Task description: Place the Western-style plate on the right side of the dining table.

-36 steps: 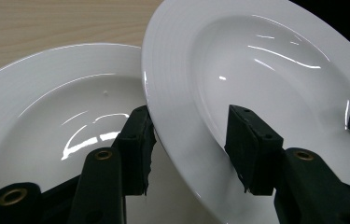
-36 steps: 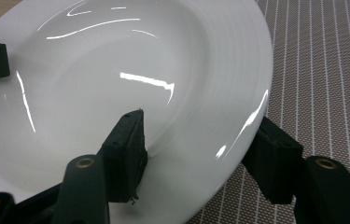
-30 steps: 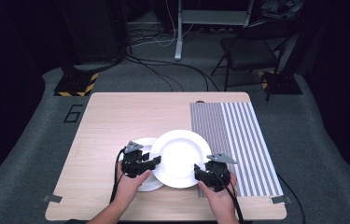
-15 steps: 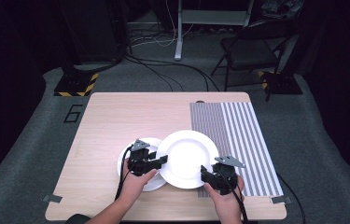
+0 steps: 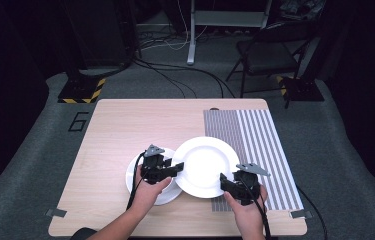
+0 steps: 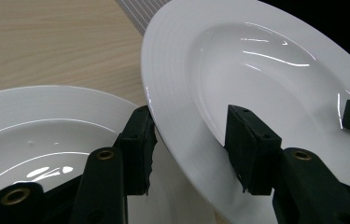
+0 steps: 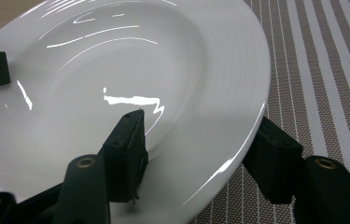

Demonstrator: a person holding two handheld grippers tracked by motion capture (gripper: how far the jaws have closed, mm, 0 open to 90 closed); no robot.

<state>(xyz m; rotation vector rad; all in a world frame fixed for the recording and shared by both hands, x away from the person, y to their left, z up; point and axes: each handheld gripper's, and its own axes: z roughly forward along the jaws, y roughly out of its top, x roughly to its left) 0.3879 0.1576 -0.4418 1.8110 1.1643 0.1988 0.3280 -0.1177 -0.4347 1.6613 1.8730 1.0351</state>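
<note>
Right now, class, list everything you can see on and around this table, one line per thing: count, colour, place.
Large plate: one, white, held tilted above the table, overlapping the small plate and the mat edge.
Small plate: one, white, flat on the table at front left.
Striped mat: one, grey and white, right side of the table.
Table: one, light wood, centre.
Chair: one, dark, on the floor behind the table at right.
Left tool: one, black, jaws astride the large plate's left rim.
Right tool: one, black, jaws astride that plate's front right rim.
</note>
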